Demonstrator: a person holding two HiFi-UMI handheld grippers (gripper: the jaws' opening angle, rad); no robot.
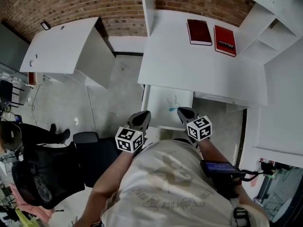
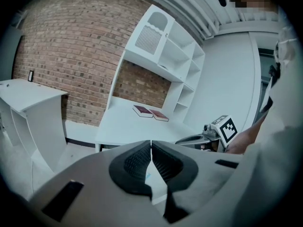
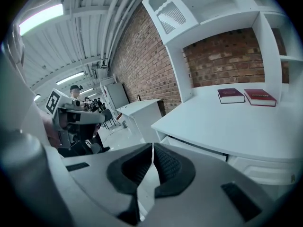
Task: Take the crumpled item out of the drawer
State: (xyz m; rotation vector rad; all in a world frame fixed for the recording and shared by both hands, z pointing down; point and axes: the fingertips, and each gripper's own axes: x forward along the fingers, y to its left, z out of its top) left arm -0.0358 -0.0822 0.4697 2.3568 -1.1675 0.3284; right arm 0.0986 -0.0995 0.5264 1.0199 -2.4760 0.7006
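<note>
Your left gripper point(image 1: 143, 115) and right gripper point(image 1: 183, 111) both hang just in front of the open drawer point(image 1: 157, 113) under the white desk point(image 1: 189, 67). In each gripper's own view the jaws are pressed together with nothing between them. The crumpled item point(image 1: 173, 103) lies on the drawer floor towards the right side, nearer your right gripper. It is pale and looks partly see-through, with a small blue patch. What it is made of is hard to tell, but it looks like thin wadded plastic or paper, so expect it to be very light, soft and springy, and not fragile. You will need to part the jaws first. Pinch a raised fold at the top of the wad, because a flat edge would probably slide along the smooth drawer floor.
</note>
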